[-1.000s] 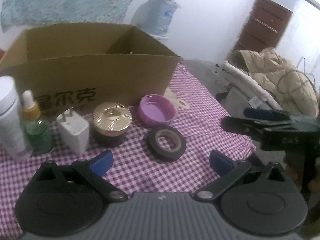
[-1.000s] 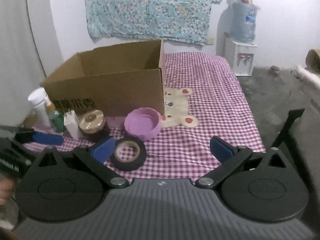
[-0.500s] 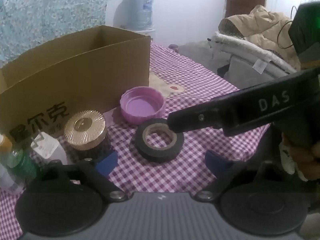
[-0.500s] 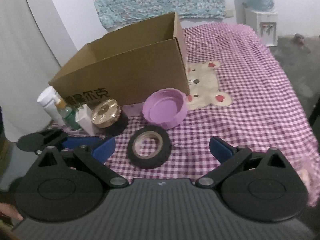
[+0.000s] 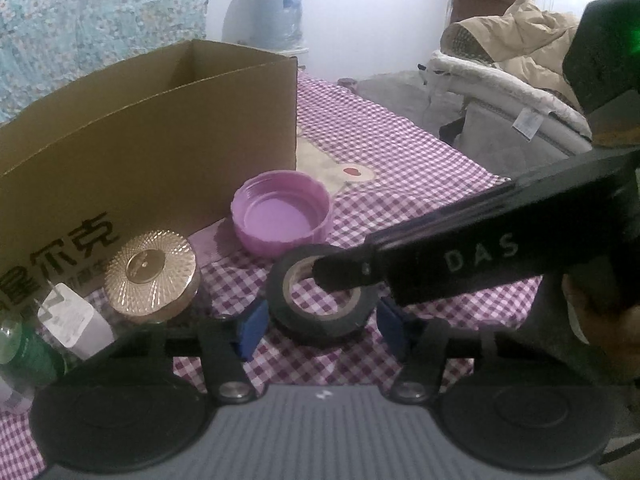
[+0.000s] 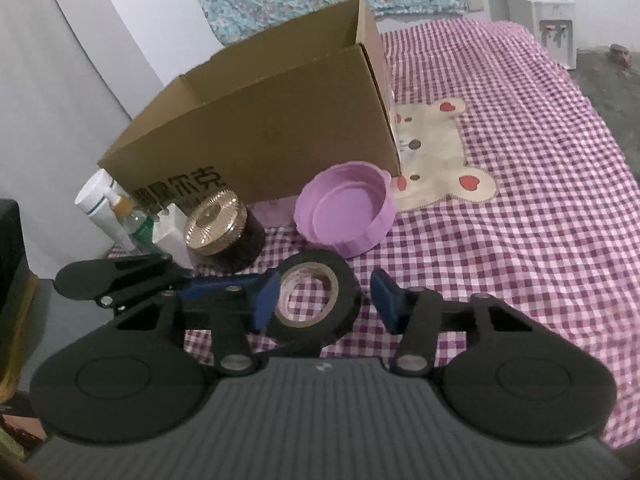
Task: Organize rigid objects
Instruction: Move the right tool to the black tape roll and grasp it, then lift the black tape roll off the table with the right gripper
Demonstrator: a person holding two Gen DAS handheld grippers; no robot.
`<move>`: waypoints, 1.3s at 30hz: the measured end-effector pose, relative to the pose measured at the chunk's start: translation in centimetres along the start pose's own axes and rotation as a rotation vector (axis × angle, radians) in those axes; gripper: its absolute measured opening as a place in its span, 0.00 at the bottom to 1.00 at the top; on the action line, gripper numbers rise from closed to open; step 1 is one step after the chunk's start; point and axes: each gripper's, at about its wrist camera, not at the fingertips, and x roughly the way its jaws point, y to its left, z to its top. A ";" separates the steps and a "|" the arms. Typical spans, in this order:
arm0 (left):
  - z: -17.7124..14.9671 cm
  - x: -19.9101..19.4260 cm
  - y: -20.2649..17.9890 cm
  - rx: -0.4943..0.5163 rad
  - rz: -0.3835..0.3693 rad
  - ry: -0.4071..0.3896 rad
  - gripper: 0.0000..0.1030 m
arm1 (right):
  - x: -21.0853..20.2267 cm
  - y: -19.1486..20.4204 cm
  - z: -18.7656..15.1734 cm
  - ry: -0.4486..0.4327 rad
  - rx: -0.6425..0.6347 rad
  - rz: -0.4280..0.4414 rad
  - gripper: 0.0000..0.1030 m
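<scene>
Matt black tape roll (image 5: 322, 300); smooth purple plastic lid (image 5: 282, 212); ribbed, shiny gold jar cap (image 5: 150, 270); plain brown cardboard box (image 5: 160, 152); checked woven cloth (image 6: 520, 200) beneath.

Surface: purple-and-white checked cloth (image 6: 520, 184), cream bear patch (image 6: 436, 152) near frame centre-right. Open cardboard box (image 6: 280, 120) stands on it, upper centre. In front of box, left to right: white tube (image 6: 98, 208), green dropper bottle (image 6: 136, 224), white plug adapter (image 6: 170, 236), dark jar with gold lid (image 6: 218, 228), lilac lid (image 6: 344, 216) lying open side up. Roll of black tape (image 6: 316, 300) flat on cloth, lower centre, just below lilac lid.
</scene>
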 end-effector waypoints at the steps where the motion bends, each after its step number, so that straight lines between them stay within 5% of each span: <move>1: 0.0 0.0 0.0 -0.002 0.000 0.000 0.59 | 0.2 0.0 -0.1 0.006 0.004 0.005 0.42; 10: -0.6 -1.0 0.4 -0.025 -0.018 0.010 0.57 | 0.2 0.5 -0.7 0.031 0.000 0.011 0.38; 28: -4.8 -6.4 3.2 -0.111 0.054 0.041 0.57 | 2.3 5.4 -2.5 0.119 -0.030 0.193 0.36; 39: -4.6 -5.4 2.0 -0.021 0.112 0.025 0.59 | 2.7 5.2 -2.1 0.116 -0.074 0.138 0.25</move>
